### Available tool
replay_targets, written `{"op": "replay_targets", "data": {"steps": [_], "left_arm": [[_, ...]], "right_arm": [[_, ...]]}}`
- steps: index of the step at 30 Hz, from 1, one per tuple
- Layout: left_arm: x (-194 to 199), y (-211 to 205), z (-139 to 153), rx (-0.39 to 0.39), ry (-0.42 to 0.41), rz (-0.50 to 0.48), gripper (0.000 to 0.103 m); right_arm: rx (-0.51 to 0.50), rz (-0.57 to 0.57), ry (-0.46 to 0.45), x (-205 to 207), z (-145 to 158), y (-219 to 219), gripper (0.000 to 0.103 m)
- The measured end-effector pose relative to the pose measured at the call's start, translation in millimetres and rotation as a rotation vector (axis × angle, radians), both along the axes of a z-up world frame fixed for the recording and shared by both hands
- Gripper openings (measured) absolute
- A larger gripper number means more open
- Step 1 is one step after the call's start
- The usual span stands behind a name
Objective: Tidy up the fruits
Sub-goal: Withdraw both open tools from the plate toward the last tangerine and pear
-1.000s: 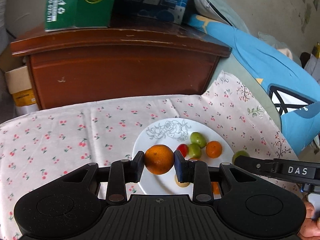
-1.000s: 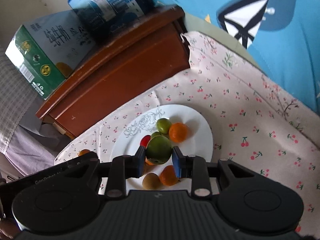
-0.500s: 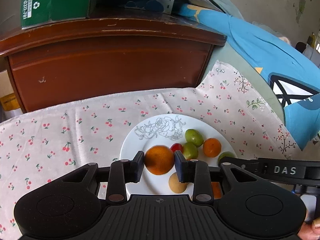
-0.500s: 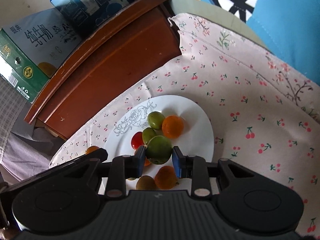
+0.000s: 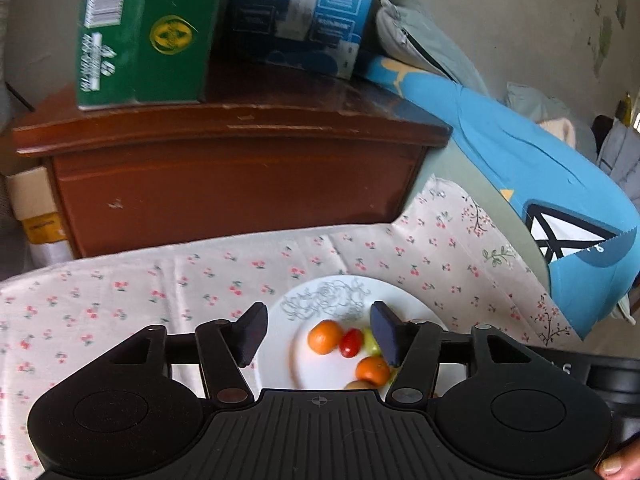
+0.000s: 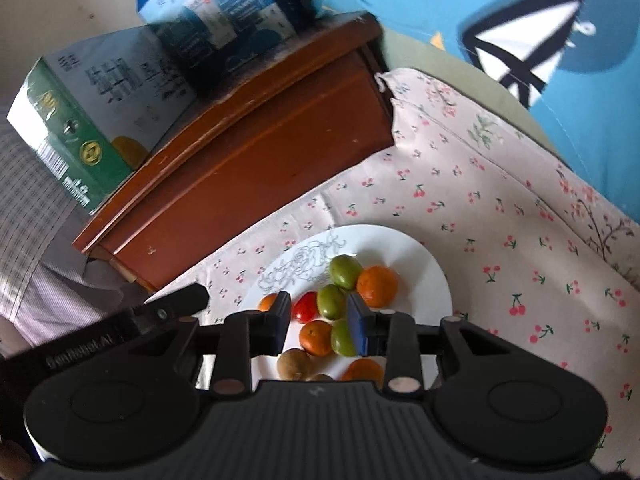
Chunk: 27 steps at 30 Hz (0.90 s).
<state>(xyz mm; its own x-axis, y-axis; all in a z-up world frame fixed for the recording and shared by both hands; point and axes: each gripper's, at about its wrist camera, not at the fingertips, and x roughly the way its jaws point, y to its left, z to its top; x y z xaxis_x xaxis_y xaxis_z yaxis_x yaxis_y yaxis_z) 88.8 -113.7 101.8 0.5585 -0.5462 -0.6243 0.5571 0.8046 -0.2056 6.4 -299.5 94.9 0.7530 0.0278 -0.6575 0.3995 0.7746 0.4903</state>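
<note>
My left claw (image 5: 316, 334) was opening, empty, above the orange (image 5: 325, 336) on the plate (image 5: 400, 300). My right claw (image 6: 318, 322) was opening (green fruit (image 6: 343, 337) touching one pad); I should lift straight.

plate (image 6: 432, 276) sits on the cloth (image 6: 500, 216) right ahead of the right claw (image 6: 318, 322) | fruit pile (image 6: 340, 304) on the plate, between and just past its tips | cabinet (image 6: 248, 184) behind the plate | two boxes (image 6: 100, 112) on top of the cabinet
</note>
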Motion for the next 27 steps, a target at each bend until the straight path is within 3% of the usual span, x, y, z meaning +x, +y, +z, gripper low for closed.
{"op": "replay_targets", "data": {"steps": [14,18,27], "left_arm": [[-20.4,45.7,6.3,0.056,0.029,0.106,0.068],[-25.8,59.1,1.9,0.096,0.035,0.15,0.069],[-28.7,80.7,2.9,0.106,0.065,0.196,0.07]], "right_arm": [[-0.056,0.135,0.004,-10.6,3.3,35.7,0.036],[-0.071,0.163,0.0,-15.7,4.1,44.4,0.036],[-0.09,0.284,-0.019,-24.8,1.3,80.0,0.036]]}}
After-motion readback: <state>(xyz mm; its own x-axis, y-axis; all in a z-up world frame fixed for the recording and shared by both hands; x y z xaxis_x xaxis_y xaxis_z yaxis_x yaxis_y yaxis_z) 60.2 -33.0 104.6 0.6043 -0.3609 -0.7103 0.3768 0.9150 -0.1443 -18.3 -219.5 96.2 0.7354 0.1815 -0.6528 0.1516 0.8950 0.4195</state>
